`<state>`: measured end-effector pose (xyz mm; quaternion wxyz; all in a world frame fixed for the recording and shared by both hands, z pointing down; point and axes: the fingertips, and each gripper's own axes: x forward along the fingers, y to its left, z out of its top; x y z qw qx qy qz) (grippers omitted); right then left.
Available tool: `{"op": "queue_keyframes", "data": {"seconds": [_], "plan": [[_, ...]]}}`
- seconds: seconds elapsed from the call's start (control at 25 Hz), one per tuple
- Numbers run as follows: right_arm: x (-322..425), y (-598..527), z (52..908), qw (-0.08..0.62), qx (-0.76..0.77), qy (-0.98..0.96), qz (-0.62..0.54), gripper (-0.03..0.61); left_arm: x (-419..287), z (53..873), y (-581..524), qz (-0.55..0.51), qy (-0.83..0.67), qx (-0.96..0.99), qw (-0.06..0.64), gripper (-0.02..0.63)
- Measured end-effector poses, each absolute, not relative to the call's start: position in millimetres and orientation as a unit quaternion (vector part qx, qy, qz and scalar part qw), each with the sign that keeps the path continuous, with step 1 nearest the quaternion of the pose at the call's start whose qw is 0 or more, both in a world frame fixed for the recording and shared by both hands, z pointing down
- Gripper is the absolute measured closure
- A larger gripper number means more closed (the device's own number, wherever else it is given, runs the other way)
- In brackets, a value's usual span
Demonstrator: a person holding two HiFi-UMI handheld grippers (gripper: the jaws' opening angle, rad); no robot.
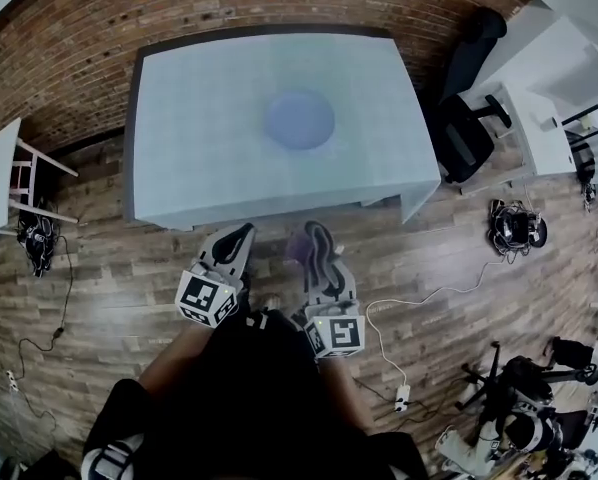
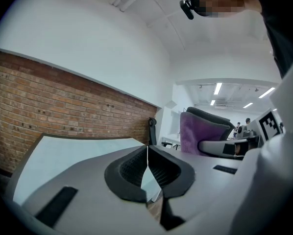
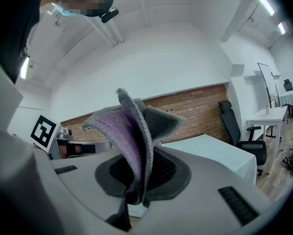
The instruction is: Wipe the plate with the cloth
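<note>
fuzzy napped textile, matt, for cloth (image 3: 136,126); smooth, even finish for plate (image 1: 299,120); matt pale covering on table (image 1: 199,138); wood-grain planks on floor (image 1: 109,268); rough brick on wall (image 1: 69,38); matt grey plastic on left gripper (image 2: 147,168), textured black pads (image 2: 129,169).

Plate (image 1: 299,120) blurry, rim indistinct; cloth (image 3: 135,126) lower end hidden between right gripper (image 3: 141,175) jaws.

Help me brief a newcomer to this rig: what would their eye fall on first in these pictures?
First, the purple-grey cloth, pinched in the shut right gripper and standing up from its jaws like a crumpled fan. Next, the round blue plate, lying alone near the middle of the pale table in front of the brick wall. The left gripper, held alongside the right, is shut on nothing.
</note>
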<state>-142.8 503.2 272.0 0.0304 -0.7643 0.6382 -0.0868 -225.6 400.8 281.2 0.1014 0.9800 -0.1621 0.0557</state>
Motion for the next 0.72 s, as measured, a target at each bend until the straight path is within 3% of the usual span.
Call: {"op": "queue_keyframes", "data": {"seconds": [0.72], "plan": [[-76.6,389.0,289.1,0.000,-0.774,0.625,-0.100,0.522,-149.0,309.9,280.5,0.065,-0.144,0.979,0.131,0.578]]}}
